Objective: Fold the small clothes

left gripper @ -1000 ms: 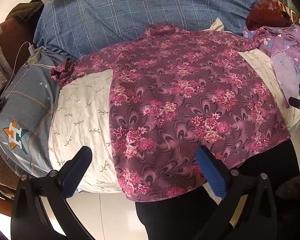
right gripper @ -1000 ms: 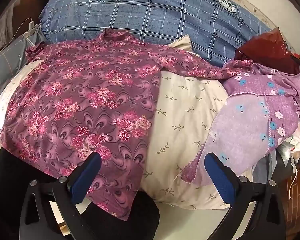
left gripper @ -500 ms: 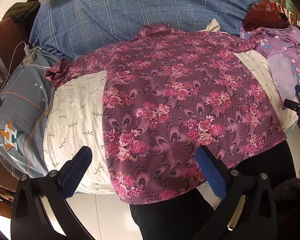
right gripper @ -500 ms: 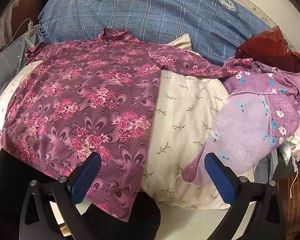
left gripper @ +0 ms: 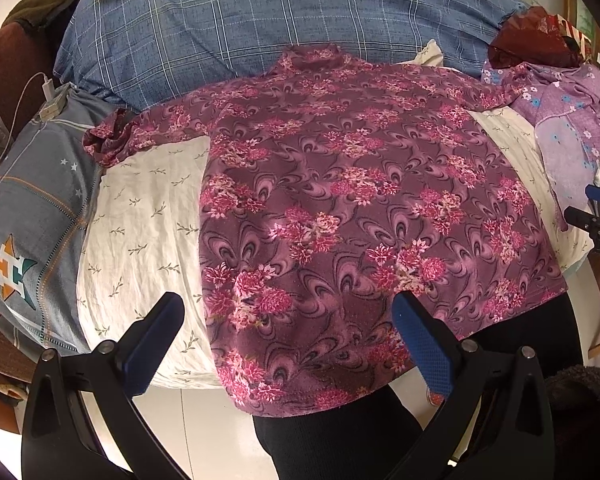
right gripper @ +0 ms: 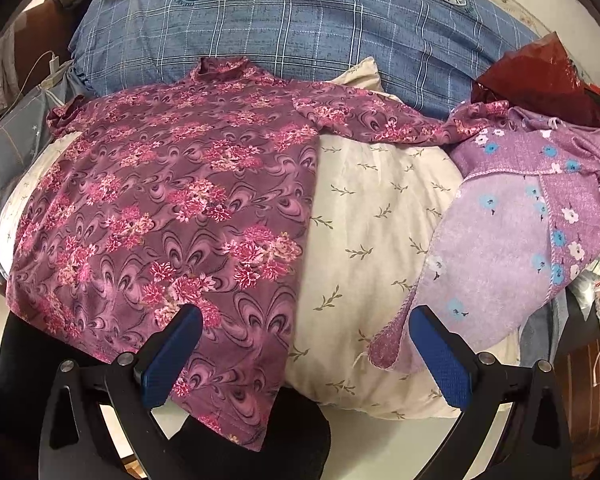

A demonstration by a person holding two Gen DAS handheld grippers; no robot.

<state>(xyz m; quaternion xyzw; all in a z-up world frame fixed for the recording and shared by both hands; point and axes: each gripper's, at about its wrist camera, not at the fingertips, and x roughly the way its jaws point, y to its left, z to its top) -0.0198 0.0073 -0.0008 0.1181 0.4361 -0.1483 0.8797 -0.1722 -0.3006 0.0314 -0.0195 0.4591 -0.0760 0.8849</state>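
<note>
A maroon floral long-sleeved top [left gripper: 340, 200] lies spread flat, front up, on a cream leaf-print pillow [left gripper: 140, 220]. Its hem hangs over the near edge and both sleeves are stretched out sideways. It also shows in the right wrist view [right gripper: 172, 208]. My left gripper [left gripper: 288, 344] is open and empty, above the hem's left part. My right gripper [right gripper: 306, 348] is open and empty, above the hem's right corner and the bare pillow [right gripper: 372, 232]. The right gripper's tip shows at the left wrist view's right edge [left gripper: 596, 216].
A lilac flowered garment [right gripper: 520, 232] lies on the right, touching the top's right sleeve. A blue plaid quilt [left gripper: 300, 12] lies behind. A grey pillow with a star logo [left gripper: 28, 220] sits on the left, a dark red bag [right gripper: 532, 76] at far right. Dark-clothed legs [left gripper: 360, 440] stand below the hem.
Both grippers have pulled back slightly; the top sits a little further left and lower in the left wrist view. Both grippers stay open. The clothes have not moved.
</note>
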